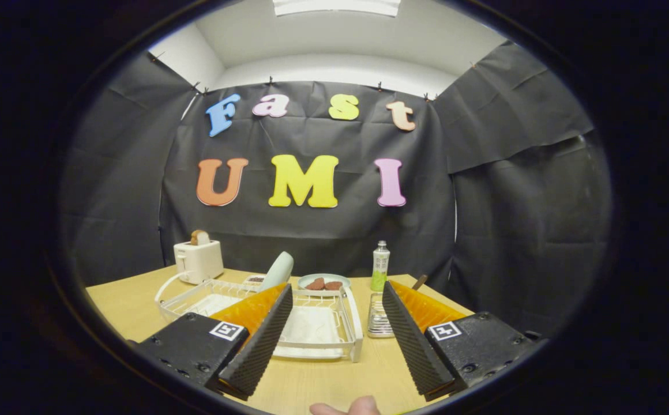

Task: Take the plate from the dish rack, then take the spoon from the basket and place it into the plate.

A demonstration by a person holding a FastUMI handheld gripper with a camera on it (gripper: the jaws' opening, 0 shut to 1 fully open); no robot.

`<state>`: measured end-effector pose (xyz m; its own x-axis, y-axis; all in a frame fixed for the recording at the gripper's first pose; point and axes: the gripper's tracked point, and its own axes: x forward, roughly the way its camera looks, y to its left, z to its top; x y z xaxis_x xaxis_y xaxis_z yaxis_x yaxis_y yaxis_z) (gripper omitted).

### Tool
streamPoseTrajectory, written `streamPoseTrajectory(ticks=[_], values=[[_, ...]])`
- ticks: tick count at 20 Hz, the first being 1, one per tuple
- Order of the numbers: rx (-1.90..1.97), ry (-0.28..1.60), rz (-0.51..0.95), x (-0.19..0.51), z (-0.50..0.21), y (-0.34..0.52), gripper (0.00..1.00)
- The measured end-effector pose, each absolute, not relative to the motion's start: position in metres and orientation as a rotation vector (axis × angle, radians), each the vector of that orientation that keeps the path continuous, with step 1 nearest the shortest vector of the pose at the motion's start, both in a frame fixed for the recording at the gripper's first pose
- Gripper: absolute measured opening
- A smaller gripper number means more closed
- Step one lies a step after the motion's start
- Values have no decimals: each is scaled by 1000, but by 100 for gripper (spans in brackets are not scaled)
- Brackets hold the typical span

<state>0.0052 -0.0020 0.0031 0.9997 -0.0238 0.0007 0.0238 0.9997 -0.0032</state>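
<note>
A pale green plate (pixel 279 270) stands on edge in the white wire dish rack (pixel 353 314), just beyond my left fingertip. A small metal basket (pixel 378 316) sits on the table right of the rack, against the inner side of my right finger. A brown spoon handle (pixel 420 282) sticks up behind that finger; the rest of the spoon is hidden. My gripper (pixel 337 291) is open above the table, its fingers spread over the rack's near right part, with nothing between them.
A white toaster (pixel 198 260) holding bread stands at the back left of the wooden table (pixel 121 305). Behind the rack are a dish of brown food (pixel 323 282) and a green bottle (pixel 379 266). A person's fingertip (pixel 347 407) shows at the near table edge.
</note>
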Motion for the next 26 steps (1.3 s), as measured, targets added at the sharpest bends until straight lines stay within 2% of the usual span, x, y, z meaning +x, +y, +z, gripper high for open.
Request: streamPoseTrajectory(ticks=[10,16,20,26], values=[[-1,-2,-32,11,0,6,100],[-25,-14,32,23,25,38,100],[-48,36,102,58,51,72,100],[-92,227,83,139,46,91,100]])
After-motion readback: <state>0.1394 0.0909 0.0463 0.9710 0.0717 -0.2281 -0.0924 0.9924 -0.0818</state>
